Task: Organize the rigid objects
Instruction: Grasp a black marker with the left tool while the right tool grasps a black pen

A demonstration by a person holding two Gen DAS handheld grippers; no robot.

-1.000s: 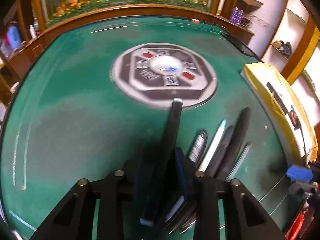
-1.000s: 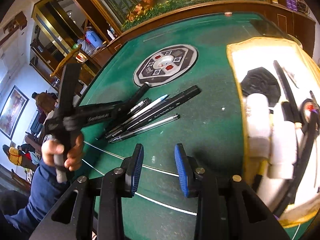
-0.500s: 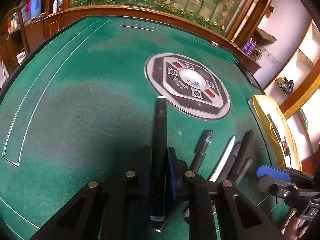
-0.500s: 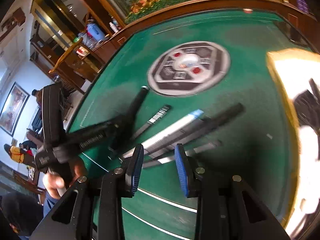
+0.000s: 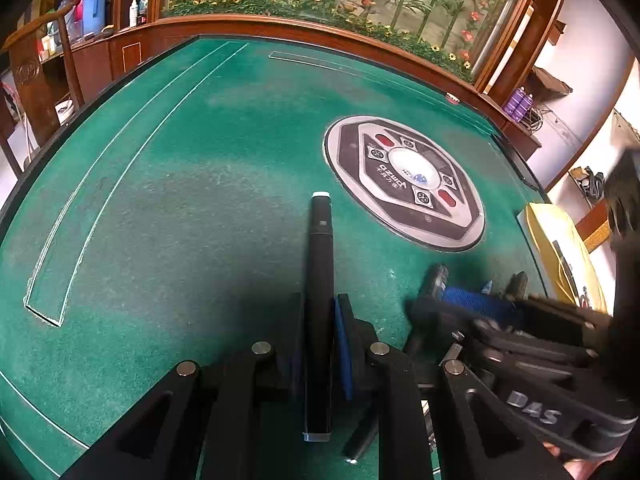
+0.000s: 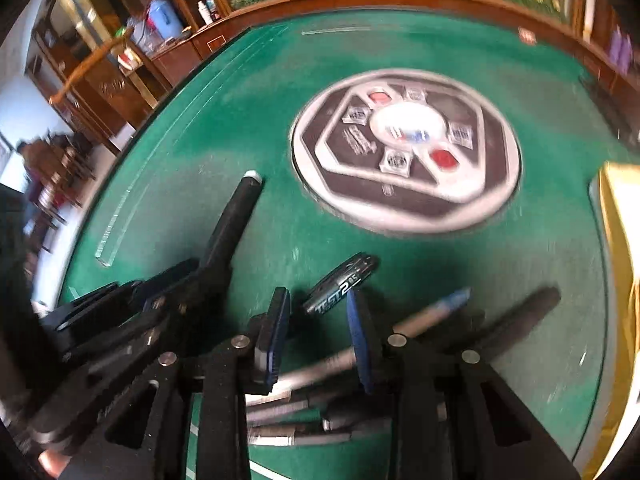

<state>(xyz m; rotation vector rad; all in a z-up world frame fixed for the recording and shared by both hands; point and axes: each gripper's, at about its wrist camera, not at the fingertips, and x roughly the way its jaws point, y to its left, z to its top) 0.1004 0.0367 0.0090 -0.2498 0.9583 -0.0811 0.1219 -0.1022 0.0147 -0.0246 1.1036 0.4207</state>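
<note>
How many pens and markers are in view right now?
5 for sure: a black marker clamped in the left gripper; a labelled pen, a blue-tipped pen and a second black marker fanned beside it; and a grey pen nearest the camera. Blur may hide more.

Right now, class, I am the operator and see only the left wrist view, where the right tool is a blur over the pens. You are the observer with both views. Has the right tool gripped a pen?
Observer: No. The right tool is closing, and a labelled pen lies between its jaws, but the pads do not press on it.
Operator: What lies beside that pen?
Observer: To its right, a white pen with a blue tip, then a dark marker.
Operator: Anything nearer the tool's body?
Observer: Yes, several grey pens lie under it, too blurred to count.
</note>
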